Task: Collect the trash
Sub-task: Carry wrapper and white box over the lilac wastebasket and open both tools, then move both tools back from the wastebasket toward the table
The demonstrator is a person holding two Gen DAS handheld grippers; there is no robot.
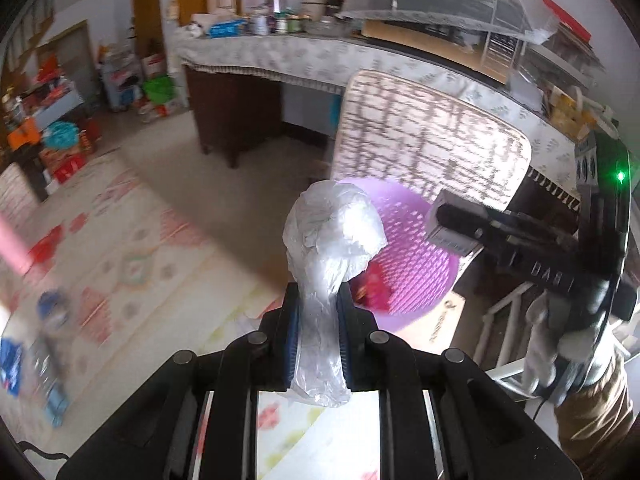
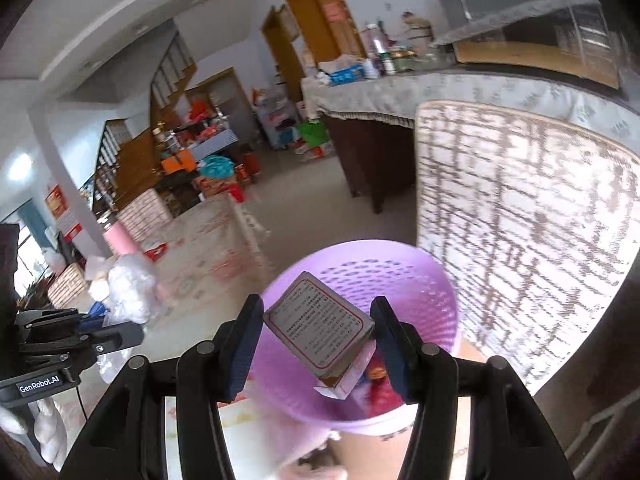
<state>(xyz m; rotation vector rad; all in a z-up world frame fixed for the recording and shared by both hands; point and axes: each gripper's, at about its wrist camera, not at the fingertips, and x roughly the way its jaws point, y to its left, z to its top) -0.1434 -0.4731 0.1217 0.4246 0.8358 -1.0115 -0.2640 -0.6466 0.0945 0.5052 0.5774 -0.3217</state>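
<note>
Left wrist view, room: a long counter [image 1: 320, 60] under a patterned cloth runs along the back, crowded with bottles and boxes too blurred to name.
Chair: a mesh chair back [image 1: 432, 140] stands behind the bin; its lower part is hidden by the bin and the right gripper.
Floor mat: a patterned mat [image 1: 132, 240] lies at left, smeared by motion blur; the blue-capped item on it cannot be identified.
Bin: a purple perforated wastebasket [image 1: 416, 264] sits in front of the chair, its near rim cut off behind the bag and the fingers; something red lies inside, too blurred to name.
Plastic bag: a crumpled clear plastic bag [image 1: 332, 236] bulges above the fingertips, just before the bin's rim.
Left gripper: the left gripper [image 1: 318, 300] is clamped tight on the neck of the bag, its blue pads pressed on both sides.
Small box: a small printed box [image 2: 320, 324] hangs tilted over the bin's mouth; its dense print is too small to read.
Right gripper: the right gripper [image 2: 316, 312] holds the box between its 2 blue pads, jaws partly spread to the box's width; 1 corner of the box meets each pad.
Writing: "GenRobot.AI" reads on the left gripper's body in the right wrist view; "BAG" shows on the right gripper's body in the left wrist view, the rest cut off.
Person: a gloved hand [image 1: 560, 340] and a brown sleeve grip the right gripper's handle at the frame edge.
</note>
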